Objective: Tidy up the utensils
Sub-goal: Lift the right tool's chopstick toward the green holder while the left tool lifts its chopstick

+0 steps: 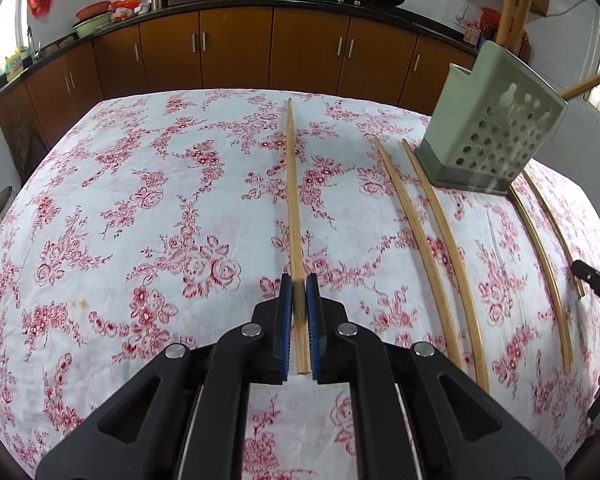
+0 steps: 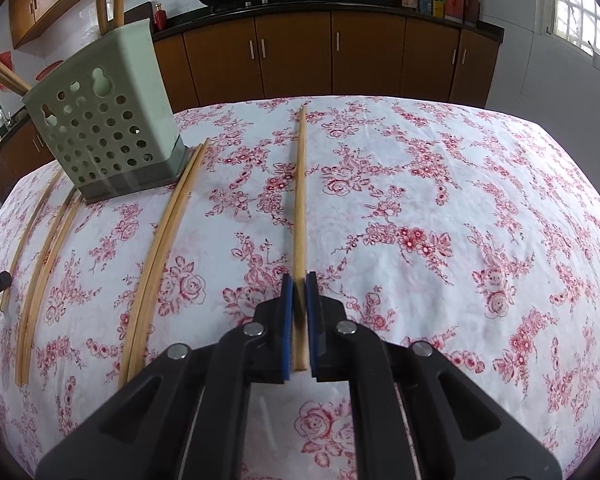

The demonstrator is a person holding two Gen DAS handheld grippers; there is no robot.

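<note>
While both grippers point down at a table covered by a white cloth (image 1: 140, 200) printed with red flowers, each is clamped on one wooden chopstick. The left gripper (image 1: 299, 292) has its blue pads pressed narrowly on a chopstick (image 1: 294, 200) that stretches away over the cloth. The right gripper (image 2: 299, 292) pinches another chopstick (image 2: 300, 200) the same way. A pale green holder (image 2: 104, 120) with round holes stands on the table between the two, with chopsticks already sticking up from it. More loose chopsticks (image 1: 432, 248) lie on the cloth beside the holder. Brown kitchen cabinets (image 1: 236, 48) line the far wall.
</note>
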